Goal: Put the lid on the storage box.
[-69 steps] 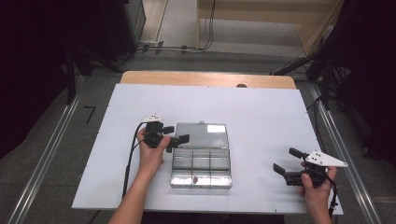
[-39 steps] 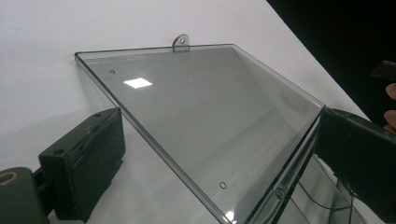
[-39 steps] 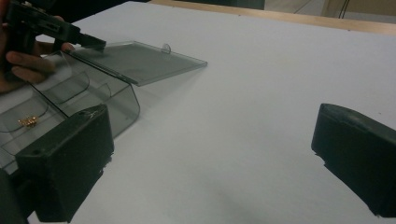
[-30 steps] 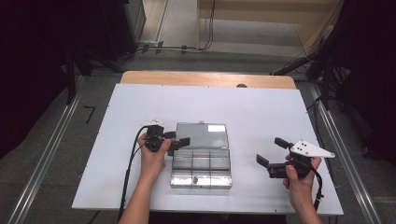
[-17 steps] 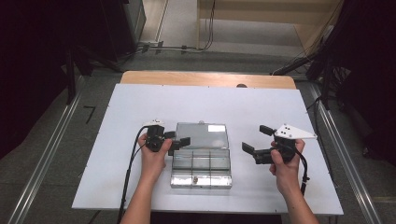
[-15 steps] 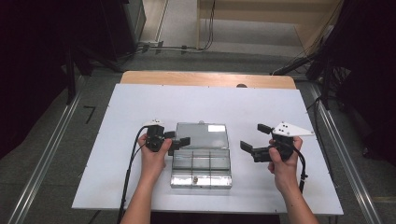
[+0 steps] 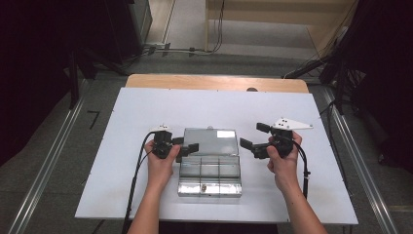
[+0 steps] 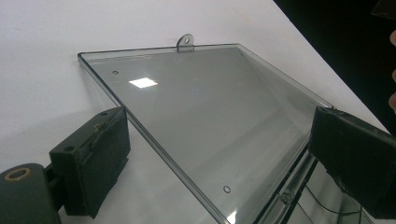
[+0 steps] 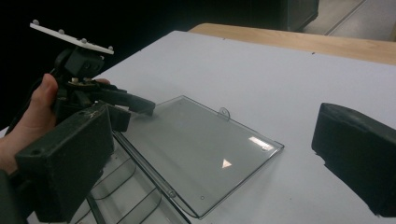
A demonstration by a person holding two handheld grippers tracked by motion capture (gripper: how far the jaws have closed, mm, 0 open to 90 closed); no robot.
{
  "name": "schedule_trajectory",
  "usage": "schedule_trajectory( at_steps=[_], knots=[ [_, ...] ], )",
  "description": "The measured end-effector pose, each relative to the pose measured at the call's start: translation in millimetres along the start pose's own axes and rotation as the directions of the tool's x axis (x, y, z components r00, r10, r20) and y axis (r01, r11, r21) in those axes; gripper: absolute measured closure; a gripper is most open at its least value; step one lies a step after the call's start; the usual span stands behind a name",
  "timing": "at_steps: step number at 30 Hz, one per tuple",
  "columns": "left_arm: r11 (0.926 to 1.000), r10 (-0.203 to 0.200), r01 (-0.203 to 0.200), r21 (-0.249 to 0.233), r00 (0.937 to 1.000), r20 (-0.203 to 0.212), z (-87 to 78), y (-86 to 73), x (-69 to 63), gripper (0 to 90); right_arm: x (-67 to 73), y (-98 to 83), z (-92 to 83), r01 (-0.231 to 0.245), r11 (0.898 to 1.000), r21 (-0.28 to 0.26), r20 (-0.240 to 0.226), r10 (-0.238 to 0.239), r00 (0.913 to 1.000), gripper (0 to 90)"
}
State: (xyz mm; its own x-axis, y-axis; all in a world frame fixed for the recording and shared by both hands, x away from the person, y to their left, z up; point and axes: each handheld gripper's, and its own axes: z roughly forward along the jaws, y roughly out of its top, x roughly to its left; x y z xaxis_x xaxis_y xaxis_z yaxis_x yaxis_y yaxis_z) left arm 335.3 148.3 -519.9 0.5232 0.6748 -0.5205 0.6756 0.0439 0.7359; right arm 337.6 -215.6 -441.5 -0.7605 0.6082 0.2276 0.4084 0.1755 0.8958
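- The clear plastic box [image 7: 210, 165] lies in the middle of the white surface [image 7: 122, 112], just in front of me. Its lid [image 7: 210, 142] is folded fully back and lies flat on the far side, with the hinge running left to right between the lid and the divided tray.
- The long axis of the lid goes across me, so its two short edges point to my two hands. This is the relation I must use: each tool comes to the lid from one side.
- My left tool [image 7: 187, 147] is the nearer one. Its jaws are wide apart at the left edge of the lid, one outside on the surface and one over the hinge corner, and they grip nothing.
- My right tool [image 7: 252, 138] stands just beside the right edge of the lid, not touching it. Its jaws are wide apart too and empty, pointing left toward the box.
- Both forearms come straight from my side, wrists level, tools held low above the surface.
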Motion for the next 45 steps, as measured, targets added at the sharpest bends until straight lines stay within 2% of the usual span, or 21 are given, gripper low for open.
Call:
schedule_trajectory(
  at_steps=[8, 15, 17, 20, 23, 25, 27, 31, 35, 37, 39, 42, 45],
  knots=[
    [1.0, -0.008, 0.008, 0.005, 0.9999, -0.013, 0.6, 0.2, 0.3, 6.3, -7.1, 0.5, 16.8, -0.072, 0.996, 0.045, -0.026, 0.074, 0.9969, 0.0],
    [0.9998, -0.013, 0.014, 0.015, 0.9996, -0.023, 1.3, 0.6, 0.7, 9.1, -5.6, -6.3, 39.9, -0.11, 0.984, 0.141, -0.009, 0.112, 0.9937, 0.0],
    [0.9997, -0.015, 0.015, 0.018, 0.9995, -0.026, 1.6, 0.6, 0.8, 9.4, -5.3, -8.8, 44.4, -0.12, 0.981, 0.154, -0.017, 0.124, 0.9922, 3.1],
    [0.9996, -0.02, 0.021, 0.021, 0.9992, -0.033, 2.0, 0.7, 1.2, 10.9, -4.7, -10.7, 47.6, -0.131, 0.978, 0.162, 0.006, 0.132, 0.9912, 4.7],
    [0.9993, -0.025, 0.026, 0.028, 0.9986, -0.046, 2.5, 0.7, 1.5, 12.9, -5.5, -13.6, 52.3, -0.161, 0.97, 0.183, 0.02, 0.16, 0.9869, 6.5],
    [0.9992, -0.024, 0.025, 0.031, 0.9983, -0.053, 3.4, 0.8, 1.2, 15.3, -6.4, -16.5, 55.8, -0.182, 0.962, 0.204, 0.032, 0.179, 0.9833, 13.0],
    [0.9991, -0.028, 0.03, 0.029, 0.9983, -0.051, 3.4, 0.9, 1.6, 15.4, -7.8, -20.1, 58.6, -0.193, 0.958, 0.212, 0.047, 0.187, 0.9812, 13.4],
    [0.9992, -0.025, 0.027, 0.03, 0.9973, -0.069, 3.7, 0.7, 0.4, 17.0, -11.3, -26.5, 60.8, -0.234, 0.944, 0.233, 0.083, 0.221, 0.9718, 18.6],
    [0.9991, -0.028, 0.03, 0.029, 0.9974, -0.066, 3.7, 0.7, 1.1, 18.6, -13.2, -30.8, 63.4, -0.263, 0.931, 0.252, 0.083, 0.25, 0.9648, 23.0],
    [0.9987, -0.026, 0.028, 0.042, 0.9982, -0.054, 4.1, 0.6, 0.9, 23.6, -12.8, -32.5, 66.3, -0.269, 0.925, 0.266, 0.079, 0.257, 0.963, 25.5],
    [0.999, -0.013, 0.015, 0.041, 0.9979, -0.064, 5.1, -0.2, -1.2, 26.0, -11.2, -34.0, 69.0, -0.27, 0.922, 0.279, 0.083, 0.257, 0.9628, 26.6],
    [0.9991, -0.011, 0.014, 0.041, 0.9984, -0.055, 5.4, -0.8, -1.2, 26.7, -10.2, -35.2, 70.8, -0.283, 0.918, 0.279, 0.107, 0.263, 0.9588, 28.2],
    [0.9991, -0.014, 0.015, 0.04, 0.999, -0.042, 5.4, -1.0, -0.3, 28.9, -11.9, -37.4, 72.6, -0.304, 0.911, 0.278, 0.094, 0.29, 0.9525, 30.7]
  ],
)
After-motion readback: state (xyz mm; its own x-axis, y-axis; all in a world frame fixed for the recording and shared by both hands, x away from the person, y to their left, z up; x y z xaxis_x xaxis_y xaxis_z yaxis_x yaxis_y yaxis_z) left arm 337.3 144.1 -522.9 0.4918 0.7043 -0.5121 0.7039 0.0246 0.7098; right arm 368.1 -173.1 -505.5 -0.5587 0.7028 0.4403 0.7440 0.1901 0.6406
